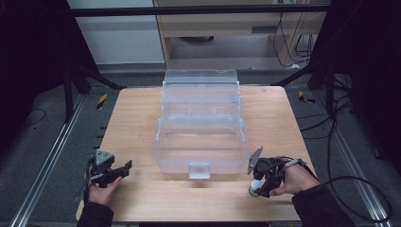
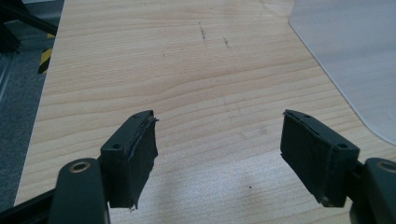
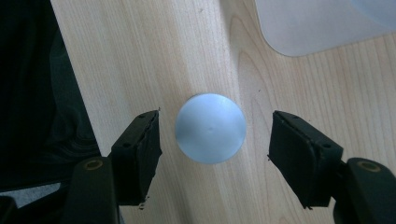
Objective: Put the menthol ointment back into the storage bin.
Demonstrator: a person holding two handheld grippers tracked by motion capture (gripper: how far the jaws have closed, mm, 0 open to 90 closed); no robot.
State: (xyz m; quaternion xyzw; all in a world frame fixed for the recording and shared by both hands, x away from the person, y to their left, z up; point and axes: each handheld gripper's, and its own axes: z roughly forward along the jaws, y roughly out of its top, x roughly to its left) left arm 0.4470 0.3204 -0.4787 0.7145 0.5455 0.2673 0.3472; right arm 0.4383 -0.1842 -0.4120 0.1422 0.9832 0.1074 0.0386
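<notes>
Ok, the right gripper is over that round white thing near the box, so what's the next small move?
Probably close the right gripper on the round white thing. In the right gripper view it sits centred between the jaws, with a gap showing on each side, so the pads are not yet pressing. The clear box stands open just beyond. The left gripper is open over bare table.
</notes>
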